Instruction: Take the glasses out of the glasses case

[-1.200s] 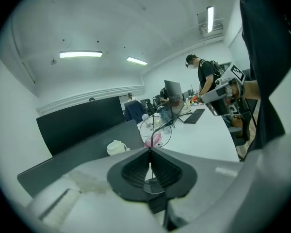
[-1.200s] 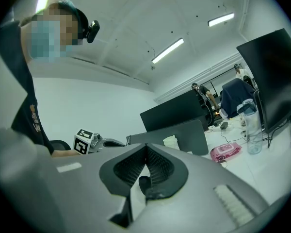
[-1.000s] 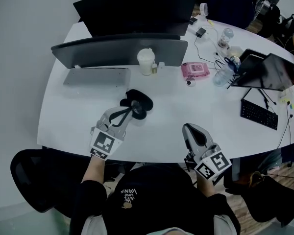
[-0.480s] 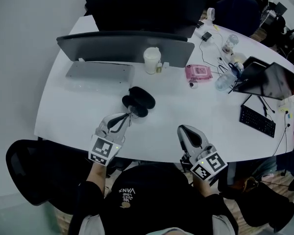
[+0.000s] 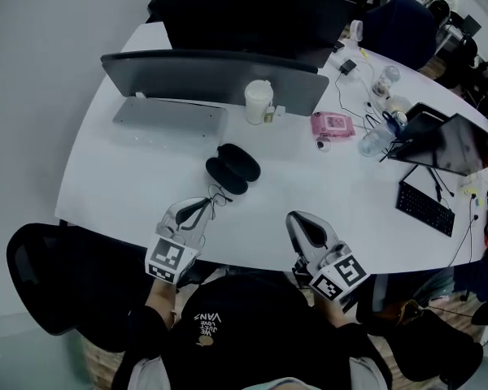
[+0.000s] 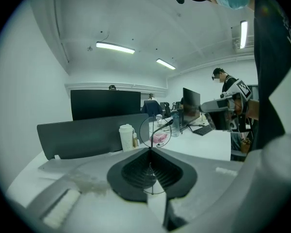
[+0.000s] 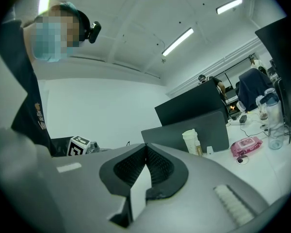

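Note:
The black glasses case (image 5: 233,167) lies open in two halves on the white table (image 5: 130,169), in front of the monitor. My left gripper (image 5: 202,210) is near the table's front edge, shut on the thin wire-framed glasses (image 5: 217,194), a short way from the case. In the left gripper view the jaws (image 6: 149,150) meet on the glasses (image 6: 166,124), and a round lens rim stands above the pads. My right gripper (image 5: 297,219) hovers at the front edge to the right, shut with nothing in it; its pads (image 7: 145,152) touch.
Two dark monitors (image 5: 211,75) stand at the back with a white cup (image 5: 259,101) beside them. A pink box (image 5: 328,124), bottles (image 5: 372,140), a laptop (image 5: 451,140) and a keyboard (image 5: 425,208) crowd the right side. A black chair (image 5: 57,275) is at my left.
My left gripper has drawn back toward the table's front edge with the glasses, away from the case. The case stays on the table. The right gripper has shifted slightly left.

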Tool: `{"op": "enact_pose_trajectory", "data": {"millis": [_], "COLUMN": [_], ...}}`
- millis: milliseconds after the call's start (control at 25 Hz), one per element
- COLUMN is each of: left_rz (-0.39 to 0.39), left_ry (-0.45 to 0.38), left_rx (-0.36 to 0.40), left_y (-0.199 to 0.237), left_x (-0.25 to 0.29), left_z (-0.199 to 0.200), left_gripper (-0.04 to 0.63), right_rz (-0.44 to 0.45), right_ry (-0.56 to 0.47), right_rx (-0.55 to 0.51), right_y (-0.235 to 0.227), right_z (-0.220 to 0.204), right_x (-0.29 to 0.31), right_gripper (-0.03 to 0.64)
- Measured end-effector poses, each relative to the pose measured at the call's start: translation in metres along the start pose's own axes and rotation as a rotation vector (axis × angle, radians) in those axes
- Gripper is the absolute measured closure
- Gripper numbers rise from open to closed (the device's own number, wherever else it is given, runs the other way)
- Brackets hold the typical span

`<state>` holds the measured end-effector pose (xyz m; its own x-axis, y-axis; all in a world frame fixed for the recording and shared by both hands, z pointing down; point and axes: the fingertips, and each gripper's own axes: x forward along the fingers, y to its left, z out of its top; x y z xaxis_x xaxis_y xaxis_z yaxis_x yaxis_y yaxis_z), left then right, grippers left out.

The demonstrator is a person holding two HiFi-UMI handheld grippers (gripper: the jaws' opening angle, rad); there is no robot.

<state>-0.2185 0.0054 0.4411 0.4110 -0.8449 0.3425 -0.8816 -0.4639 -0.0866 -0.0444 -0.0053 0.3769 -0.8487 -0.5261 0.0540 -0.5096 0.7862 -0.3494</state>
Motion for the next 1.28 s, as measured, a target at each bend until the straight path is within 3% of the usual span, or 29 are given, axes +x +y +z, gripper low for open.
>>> {"op": "enact_pose_trajectory", "data": {"millis": [400, 1280], "left_rz": [0.031, 0.041], "left_ry": [-0.005, 0.031], "left_rx": [-0.087, -0.116], "left_y": [-0.003, -0.004], "left_x": [-0.018, -0.027], "left_z": [-0.003, -0.031], "left_gripper": [0.584, 0.584], "right_rz": [0.023, 0.024], "right_ry": [0.050, 0.128], "right_rx": [-0.052, -0.089], "right_y": [0.014, 0.016], "right_z": [-0.013, -0.037], "right_x": [0.013, 0.025], "right_gripper": [0.617, 0.617]}}
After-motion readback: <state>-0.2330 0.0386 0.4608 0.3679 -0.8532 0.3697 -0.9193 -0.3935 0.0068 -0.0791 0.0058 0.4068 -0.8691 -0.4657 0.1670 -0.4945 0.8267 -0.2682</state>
